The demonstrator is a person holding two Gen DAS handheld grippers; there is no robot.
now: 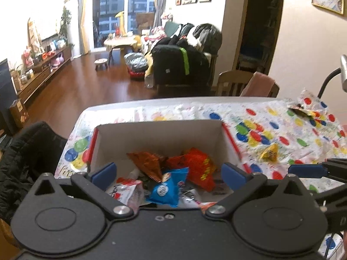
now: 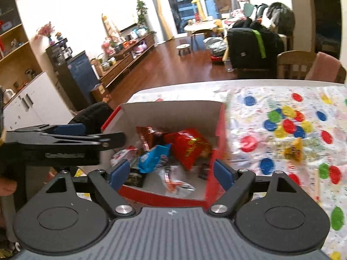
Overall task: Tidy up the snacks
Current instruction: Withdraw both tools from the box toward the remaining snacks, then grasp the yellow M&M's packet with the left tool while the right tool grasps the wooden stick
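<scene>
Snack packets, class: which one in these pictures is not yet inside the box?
The yellow packet, lying alone on the dotted tablecloth to the right of the red box. The blue packet and orange-red packets already sit inside it.

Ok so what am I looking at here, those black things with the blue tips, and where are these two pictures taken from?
Those are two hand-held grippers, not a robot; a person carries one in each hand. Each has a camera looking forward along its jaws, so one picture comes from the left gripper and the other from the right gripper. Both have their jaws open and hold nothing. Below them sits a red box with a white inside, holding snack packets, among them a blue packet and a red packet. The box stands on a dotted tablecloth, where a yellow packet lies outside the box.
</scene>
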